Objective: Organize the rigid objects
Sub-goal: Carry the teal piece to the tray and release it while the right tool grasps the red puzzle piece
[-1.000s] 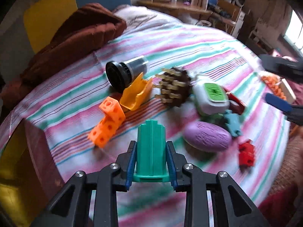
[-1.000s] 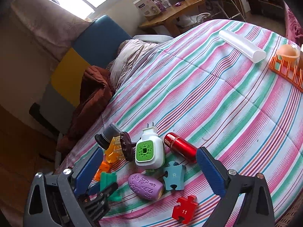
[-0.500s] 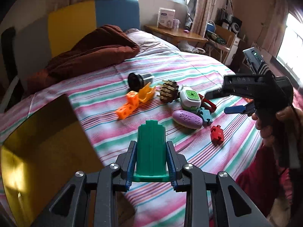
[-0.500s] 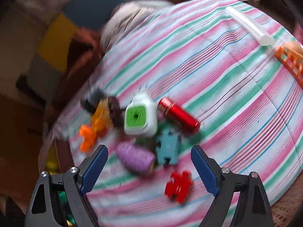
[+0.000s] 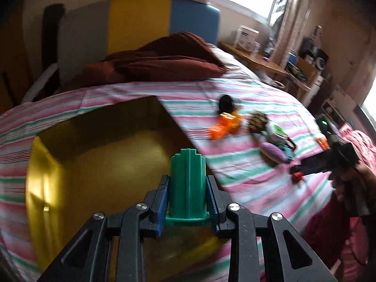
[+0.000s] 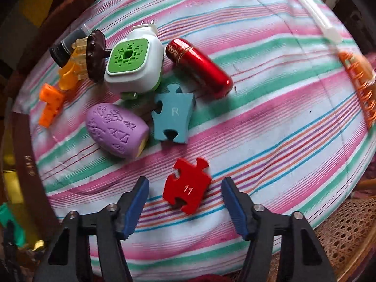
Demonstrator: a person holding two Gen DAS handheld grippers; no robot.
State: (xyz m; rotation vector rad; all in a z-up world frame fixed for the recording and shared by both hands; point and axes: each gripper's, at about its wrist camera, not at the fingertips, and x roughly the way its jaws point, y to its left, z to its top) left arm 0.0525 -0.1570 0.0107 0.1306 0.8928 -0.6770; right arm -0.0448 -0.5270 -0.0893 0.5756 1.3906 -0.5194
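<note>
My left claw (image 5: 188,197) is clamped on a green plastic block (image 5: 188,185), gripping its two flat sides, with the block's long axis running straight out along my fingers. It hangs over the open yellow box (image 5: 98,164) that sits at the near left edge of the bed (image 5: 246,176), close to the box's right wall. The drop turns on that: the box floor lies directly ahead of and below the block, so I judge a simple release should land it inside, though it is near enough to the wall that it could clip the rim.

My right claw (image 6: 185,202) is spread wide, holding nothing, and poised just above the red puzzle piece (image 6: 186,189) near the bed's front edge. The piece lies flat between my two fingers (image 6: 135,202), its longer side running away from me. That hand is plainly the nearer one for it. The blue puzzle piece (image 6: 174,115), purple egg (image 6: 116,132) and red capsule (image 6: 199,67) lie further in.
</note>
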